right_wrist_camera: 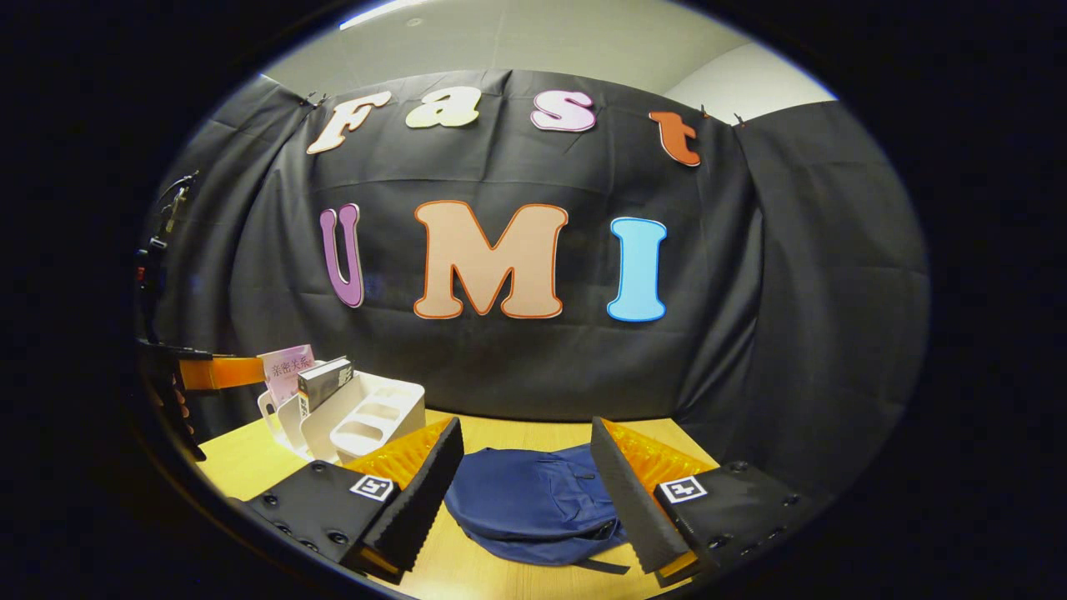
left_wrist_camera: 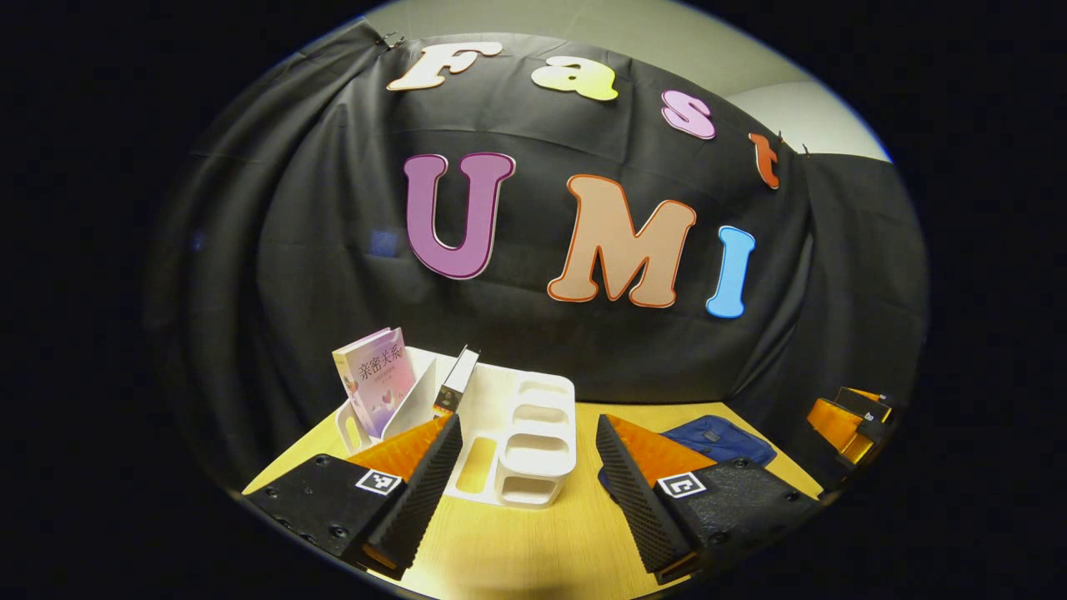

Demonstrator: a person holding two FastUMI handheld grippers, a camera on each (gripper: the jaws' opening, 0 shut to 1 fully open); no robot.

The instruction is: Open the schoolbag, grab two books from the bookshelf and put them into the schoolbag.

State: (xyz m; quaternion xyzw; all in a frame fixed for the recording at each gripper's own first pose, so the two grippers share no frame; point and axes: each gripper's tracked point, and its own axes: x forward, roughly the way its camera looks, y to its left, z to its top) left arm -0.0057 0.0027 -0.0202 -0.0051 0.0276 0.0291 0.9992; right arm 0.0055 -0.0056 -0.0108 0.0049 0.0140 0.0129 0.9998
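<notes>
Both grippers are seen with their jaws spread wide and nothing held between them. At the bottom of the left gripper view, the left gripper [left_wrist_camera: 528, 475] is raised over the pale wooden table [left_wrist_camera: 533, 550], its two fingers framing the white plastic bookshelf with open compartments [left_wrist_camera: 521, 442], which stands at lower centre of the frame. Two books are stood in the shelf's left part: a pink and purple paperback book [left_wrist_camera: 379, 379] leaning leftward at the far left end, and a slim dark-spined book [left_wrist_camera: 456, 381] tilted against a white divider just to its right. A dark blue fabric schoolbag [left_wrist_camera: 718, 440] is seen lying flat on the table at lower right, partly hidden behind the right finger. The other gripper shows at the far right edge.

At the bottom of the right gripper view, the right gripper [right_wrist_camera: 527, 483] is raised over the same table, and the schoolbag [right_wrist_camera: 533, 504] lies between its fingers at lower centre, apparently closed, though its zip cannot be made out clearly. The bookshelf [right_wrist_camera: 358, 417] stands at lower left, apart from the bag, with both books [right_wrist_camera: 288, 371] in it.
</notes>
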